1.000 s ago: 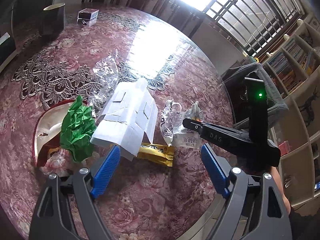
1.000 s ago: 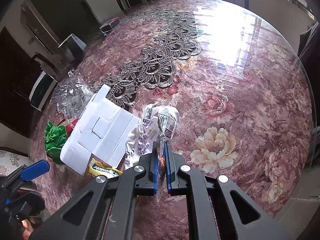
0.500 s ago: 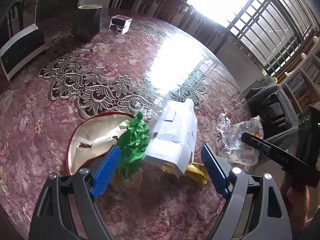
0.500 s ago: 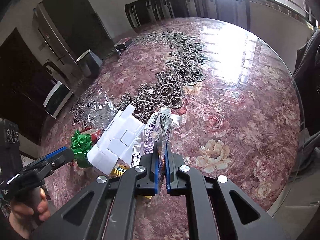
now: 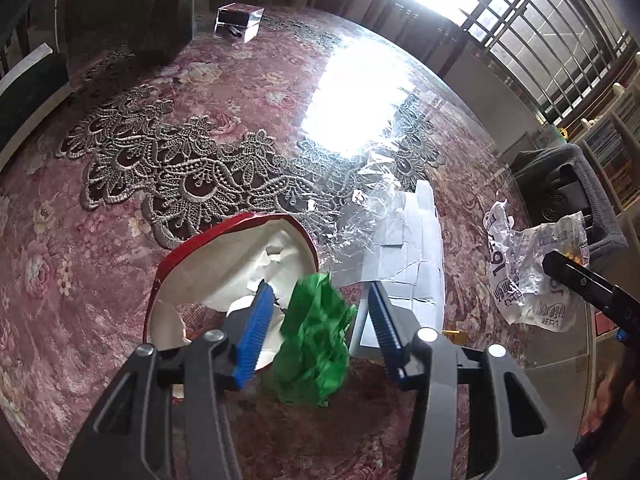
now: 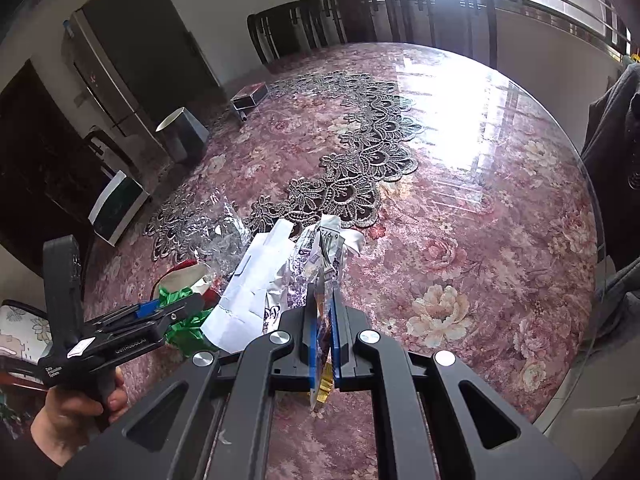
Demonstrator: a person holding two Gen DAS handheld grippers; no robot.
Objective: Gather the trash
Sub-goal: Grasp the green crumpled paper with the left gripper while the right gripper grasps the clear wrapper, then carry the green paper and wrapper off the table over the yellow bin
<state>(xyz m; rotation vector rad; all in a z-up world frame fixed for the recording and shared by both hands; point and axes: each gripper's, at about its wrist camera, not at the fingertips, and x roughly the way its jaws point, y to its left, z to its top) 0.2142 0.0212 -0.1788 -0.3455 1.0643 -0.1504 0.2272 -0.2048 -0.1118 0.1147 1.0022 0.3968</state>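
Observation:
My left gripper point(image 5: 318, 296) is open, its blue fingers on either side of a crumpled green wrapper point(image 5: 316, 344) on the table. Beside it lie a red-rimmed white wrapper point(image 5: 224, 268), a flattened white carton point(image 5: 412, 256), clear cellophane point(image 5: 372, 208) and a yellow packet point(image 5: 454, 335). My right gripper point(image 6: 323, 294) is shut on a crinkled printed plastic wrapper point(image 6: 324, 256), which also shows in the left wrist view point(image 5: 532, 268). The left gripper shows in the right wrist view point(image 6: 160, 312) over the green wrapper point(image 6: 188, 328).
The round table point(image 6: 500, 220) has a floral cloth under glass and a lace runner point(image 5: 192, 176). A dark bin point(image 5: 168, 16) and a small clear box point(image 5: 238, 22) stand at the far side. Chairs ring the table; a bookshelf point(image 5: 616, 140) stands to the right.
My left gripper has moved down and forward until its open fingers straddle the green wrapper. My right gripper has lifted a little, still holding the printed wrapper.

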